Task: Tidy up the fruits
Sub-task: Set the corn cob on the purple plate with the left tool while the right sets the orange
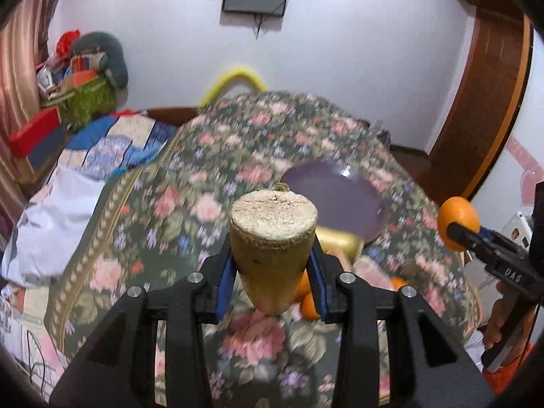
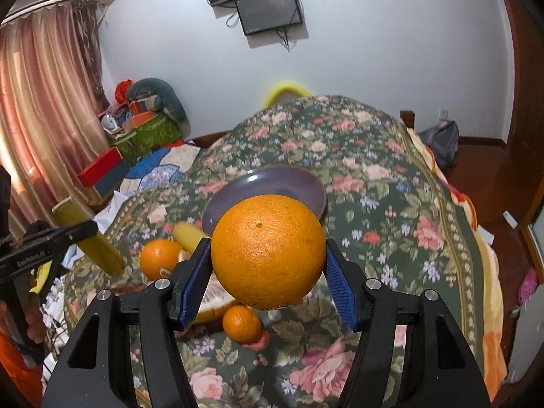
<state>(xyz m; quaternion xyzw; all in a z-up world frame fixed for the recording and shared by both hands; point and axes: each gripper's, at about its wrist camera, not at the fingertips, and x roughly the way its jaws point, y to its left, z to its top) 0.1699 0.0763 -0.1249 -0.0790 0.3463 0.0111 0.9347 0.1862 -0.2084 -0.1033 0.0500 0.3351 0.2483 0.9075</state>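
My left gripper is shut on a yellow sugarcane-like stalk piece, its cut end facing the camera, held above the floral table. It also shows in the right wrist view. My right gripper is shut on a large orange, held above the table; the orange also shows in the left wrist view. An empty purple plate lies beyond both grippers and shows in the left wrist view too. On the cloth lie an orange, a banana, a small orange and a pomelo piece.
The floral tablecloth covers the table. Boxes and a green bag are stacked at the back left by the curtain. A yellow chair back stands behind the table. A grey backpack sits on the floor at right.
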